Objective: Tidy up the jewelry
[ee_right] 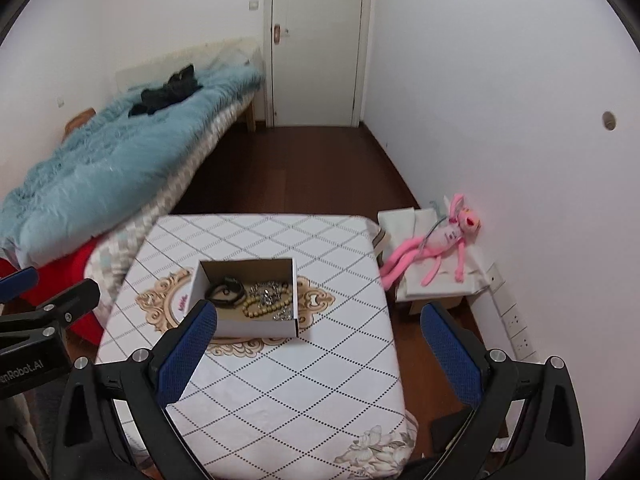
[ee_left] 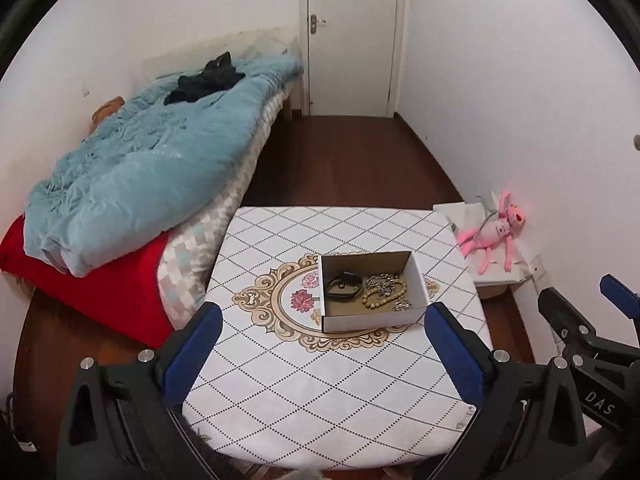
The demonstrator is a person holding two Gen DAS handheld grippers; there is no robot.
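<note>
Jewelry [ee_left: 374,288] sits heaped in the box [ee_left: 418,276] mid-table w/ both claws, left [ee_left: 322,364] & right [ee_right: 318,364], wide & empty (chains look tangled), so one pull could drag out the lot or tip the box.

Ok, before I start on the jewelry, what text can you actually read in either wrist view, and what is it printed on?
"DAS": white letters on the black body of the right tongs, seen at the edge of the left wrist view.
"enRobot.AI": white letters, cut off at the frame edge, on the black body of the left tongs, seen in the right wrist view.
Small mark on the pink plush toy's chest: too small to read.
</note>
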